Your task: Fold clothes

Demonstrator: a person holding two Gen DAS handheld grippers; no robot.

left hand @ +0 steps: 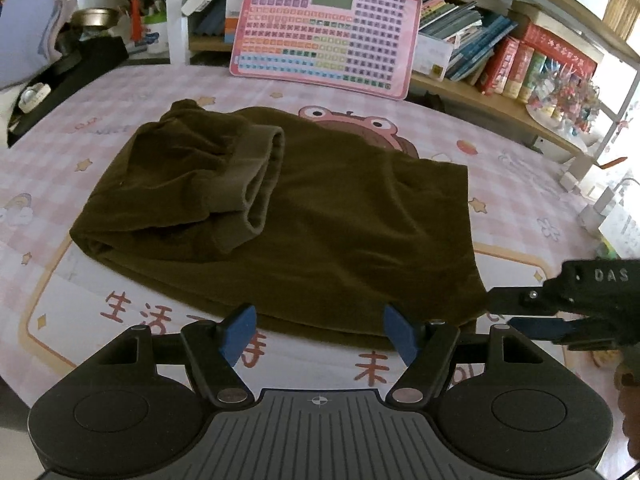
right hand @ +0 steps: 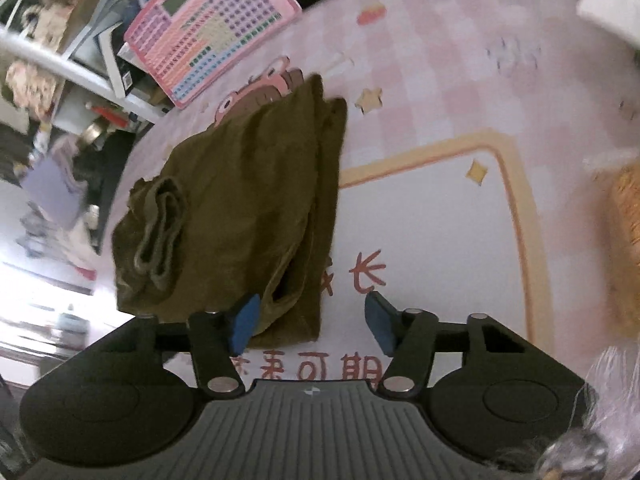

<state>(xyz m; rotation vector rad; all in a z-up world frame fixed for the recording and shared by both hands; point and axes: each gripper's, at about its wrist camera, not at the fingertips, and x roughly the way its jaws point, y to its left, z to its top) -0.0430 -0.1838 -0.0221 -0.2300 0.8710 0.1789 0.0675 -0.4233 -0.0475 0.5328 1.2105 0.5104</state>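
both the left gripper [left hand: 320,330] and right gripper [right hand: 310,322] hung open, empty, at the near edge of the half-folded trousers [left hand: 280,216], seemingly poised for the next fold.

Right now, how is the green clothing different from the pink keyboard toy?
The green clothing is dark olive, soft and wrinkled; the pink keyboard toy is bright pink, stiff and flat. The clothing lies folded flat on the pink checked mat; the toy stands tilted, leaning back against the bookshelf. The clothing is plain; the toy is covered in rows of little coloured keys with a small screen. Both sit on that same mat.
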